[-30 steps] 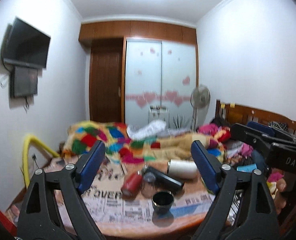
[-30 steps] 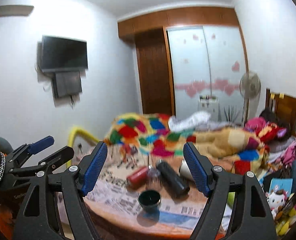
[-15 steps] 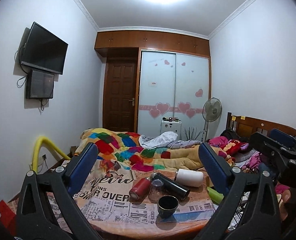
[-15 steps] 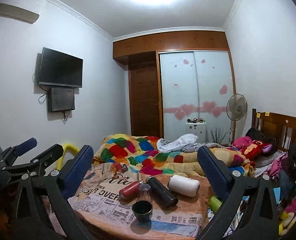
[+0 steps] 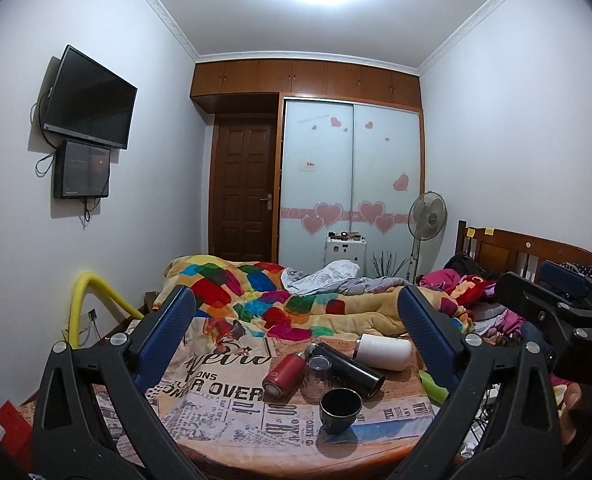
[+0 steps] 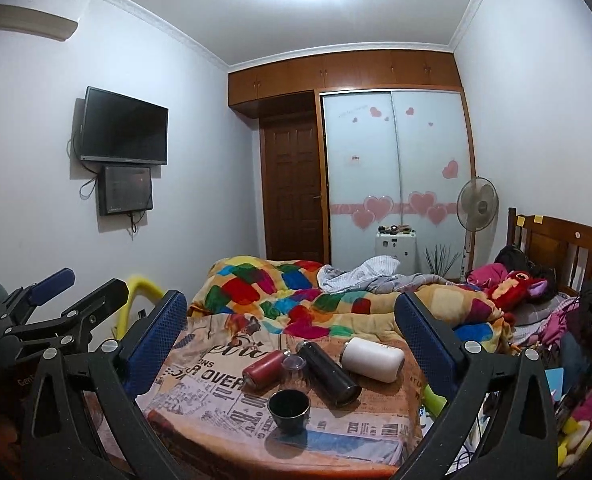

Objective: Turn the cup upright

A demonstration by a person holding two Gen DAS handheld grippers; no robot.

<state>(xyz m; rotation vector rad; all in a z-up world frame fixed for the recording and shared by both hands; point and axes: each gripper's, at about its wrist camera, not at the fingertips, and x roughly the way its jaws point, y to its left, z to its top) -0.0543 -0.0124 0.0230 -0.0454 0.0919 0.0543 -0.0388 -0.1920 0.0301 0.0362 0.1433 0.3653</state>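
Note:
A dark cup (image 5: 340, 405) stands upright, mouth up, near the front of a small table (image 5: 223, 412) covered in newsprint cloth; it also shows in the right wrist view (image 6: 288, 405). Behind it lie a red flask (image 5: 283, 372), a black flask (image 5: 346, 368) and a white flask (image 5: 383, 351) on their sides, with a clear glass (image 5: 316, 372) mouth down between them. My left gripper (image 5: 296, 334) is open and empty, well back from the table. My right gripper (image 6: 291, 332) is open and empty, likewise held back.
A bed with a colourful patchwork blanket (image 5: 255, 292) lies behind the table. A wooden headboard (image 5: 524, 252) and piled clothes are at the right. A yellow pipe (image 5: 83, 300) stands at the left wall. The other gripper shows at the right edge (image 5: 556, 312).
Both grippers have pulled back and tilted up, so the table sits lower and farther in both views. The cups and flasks have not moved.

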